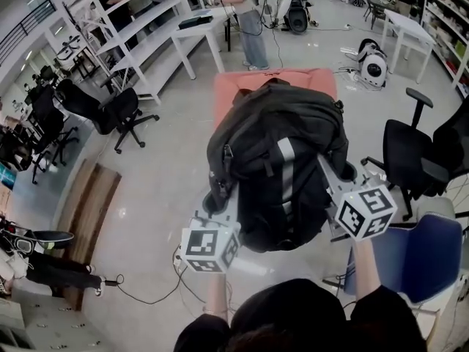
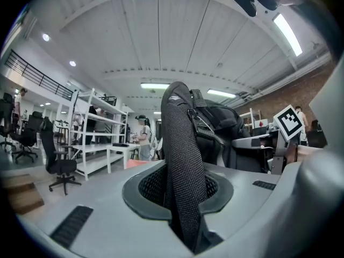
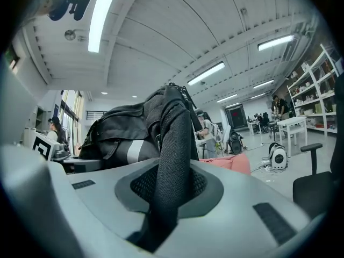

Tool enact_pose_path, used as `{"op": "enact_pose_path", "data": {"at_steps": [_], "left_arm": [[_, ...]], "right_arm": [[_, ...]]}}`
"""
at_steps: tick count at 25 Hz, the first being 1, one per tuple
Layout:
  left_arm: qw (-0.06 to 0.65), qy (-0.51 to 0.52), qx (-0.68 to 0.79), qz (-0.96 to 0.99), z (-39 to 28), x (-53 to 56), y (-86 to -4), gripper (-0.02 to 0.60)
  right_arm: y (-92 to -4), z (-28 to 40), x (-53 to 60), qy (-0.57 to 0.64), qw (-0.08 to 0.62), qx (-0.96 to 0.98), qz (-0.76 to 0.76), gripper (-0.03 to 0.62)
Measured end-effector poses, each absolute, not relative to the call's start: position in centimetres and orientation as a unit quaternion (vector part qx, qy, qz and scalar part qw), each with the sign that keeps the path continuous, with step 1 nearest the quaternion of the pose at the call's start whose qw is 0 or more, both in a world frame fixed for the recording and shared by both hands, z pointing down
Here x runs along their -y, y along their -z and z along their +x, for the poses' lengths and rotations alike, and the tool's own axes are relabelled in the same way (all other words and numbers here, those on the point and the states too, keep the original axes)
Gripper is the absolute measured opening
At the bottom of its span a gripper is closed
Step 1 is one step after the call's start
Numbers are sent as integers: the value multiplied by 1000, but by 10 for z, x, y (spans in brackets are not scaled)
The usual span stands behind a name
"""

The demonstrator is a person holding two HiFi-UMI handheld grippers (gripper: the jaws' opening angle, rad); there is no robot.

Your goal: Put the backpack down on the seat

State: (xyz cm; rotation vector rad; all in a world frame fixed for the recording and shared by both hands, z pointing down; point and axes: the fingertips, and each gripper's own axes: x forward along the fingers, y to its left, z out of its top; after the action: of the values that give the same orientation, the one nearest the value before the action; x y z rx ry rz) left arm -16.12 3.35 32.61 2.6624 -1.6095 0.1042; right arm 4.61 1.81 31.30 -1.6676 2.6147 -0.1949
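Black backpack (image 1: pixel 275 167) aloft, seemingly just above the salmon seat (image 1: pixel 226 94).

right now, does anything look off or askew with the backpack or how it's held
Nothing stands out. The black backpack hangs evenly between the left gripper and right gripper, each shut on a mesh shoulder strap, by the pink seat. No tear or spill shows.

The backpack (image 1: pixel 275 145) was black with one pale grey lengthwise stripe (image 1: pixel 286 174); its straps (image 2: pixel 183 187) showed black woven mesh; the seat (image 1: pixel 233 86) was salmon pink; the left gripper (image 1: pixel 220 205) and right gripper (image 1: pixel 338 176) were grey, their cubes (image 1: pixel 209 249) white with black square markers.
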Motion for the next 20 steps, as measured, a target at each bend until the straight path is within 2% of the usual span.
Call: {"op": "enact_pose_path", "data": {"at_steps": [20], "left_arm": [[65, -55, 531, 843, -152, 151, -366, 88]], "right_arm": [[-351, 56, 172, 120, -9, -846, -519, 61]]}}
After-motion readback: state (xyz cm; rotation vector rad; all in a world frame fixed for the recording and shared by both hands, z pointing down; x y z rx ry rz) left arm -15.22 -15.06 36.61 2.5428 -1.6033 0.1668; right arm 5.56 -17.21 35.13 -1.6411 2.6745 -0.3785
